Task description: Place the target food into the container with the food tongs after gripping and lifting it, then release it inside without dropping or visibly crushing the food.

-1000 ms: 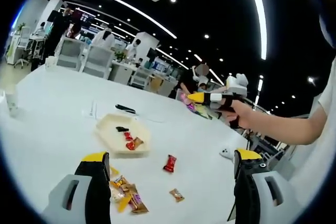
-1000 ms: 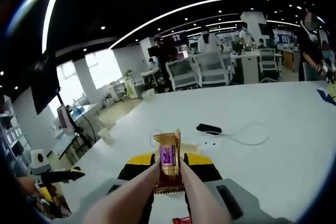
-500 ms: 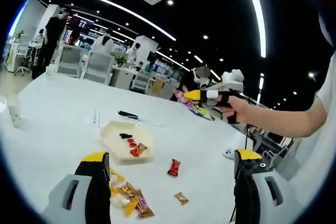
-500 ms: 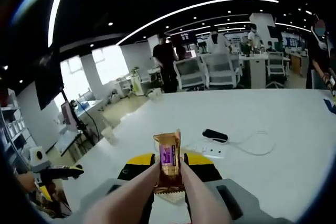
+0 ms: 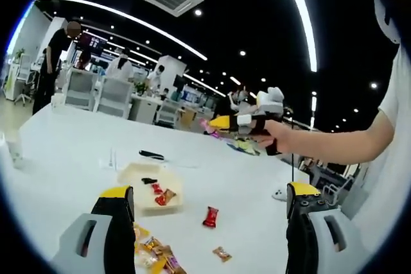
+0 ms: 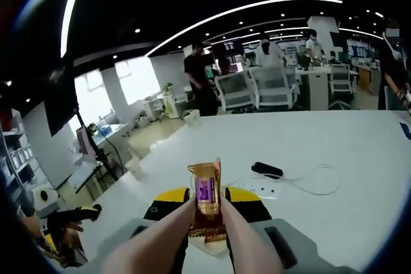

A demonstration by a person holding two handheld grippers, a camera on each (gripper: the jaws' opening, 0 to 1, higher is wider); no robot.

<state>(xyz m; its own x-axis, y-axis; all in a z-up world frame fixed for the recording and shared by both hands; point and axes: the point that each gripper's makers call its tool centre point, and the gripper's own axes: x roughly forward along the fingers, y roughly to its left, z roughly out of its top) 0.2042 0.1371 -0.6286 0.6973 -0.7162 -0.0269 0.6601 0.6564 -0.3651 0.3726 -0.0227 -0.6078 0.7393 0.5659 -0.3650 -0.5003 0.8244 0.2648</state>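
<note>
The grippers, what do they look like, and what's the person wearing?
In the left gripper view, the left gripper has black jaws with yellow tips on grey bodies with slots. The right gripper, seen there from the side, has a yellow tip, a white band and a black grip in the hand. The sleeve is short and white. In the right gripper view, tongs run along its jaws.

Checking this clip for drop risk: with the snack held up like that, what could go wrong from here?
1. The tongs pinch only the lower part of the snack packet, so it may slip.
2. The right hand-held gripper holds it high above the table, away from the container; a long carry invites a drop.
</note>
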